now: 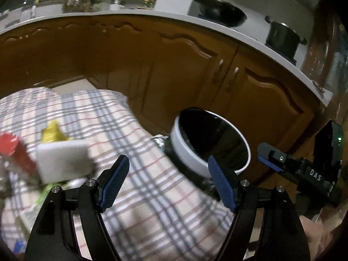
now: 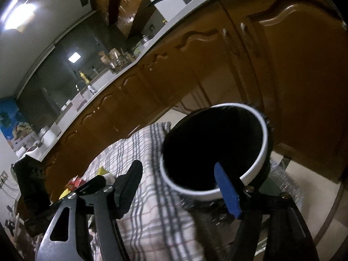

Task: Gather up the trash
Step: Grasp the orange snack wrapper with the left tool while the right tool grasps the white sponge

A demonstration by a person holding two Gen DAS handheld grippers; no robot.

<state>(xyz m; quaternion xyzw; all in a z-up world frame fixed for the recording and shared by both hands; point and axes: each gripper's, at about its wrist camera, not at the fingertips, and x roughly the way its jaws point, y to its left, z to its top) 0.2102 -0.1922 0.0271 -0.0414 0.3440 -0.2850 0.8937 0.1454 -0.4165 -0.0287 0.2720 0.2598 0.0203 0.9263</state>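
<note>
We list: a white-rimmed trash bin (image 1: 209, 145) with black liner, standing off the right edge of the tabletop's plaid cloth (image 1: 121, 130). Our left gripper (image 1: 167, 187) hangs with fingers spread, holding nothing. Our right gripper (image 2: 180, 187) likewise gapes, its blue finger over the bin rim. A white sponge block (image 1: 63, 161), a yellow wrapper (image 1: 52, 131) and a red item (image 1: 13, 145) lie blurred on the cloth.

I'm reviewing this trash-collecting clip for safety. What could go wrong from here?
1. The trash bin appears tilted at the edge of the plaid tablecloth; the right claw, open at its rim, might tip it over.
2. Both views are motion-blurred, so aiming may be poor.
3. The left claw is open and empty; the white block and yellow wrapper are crowded and could scatter.
</note>
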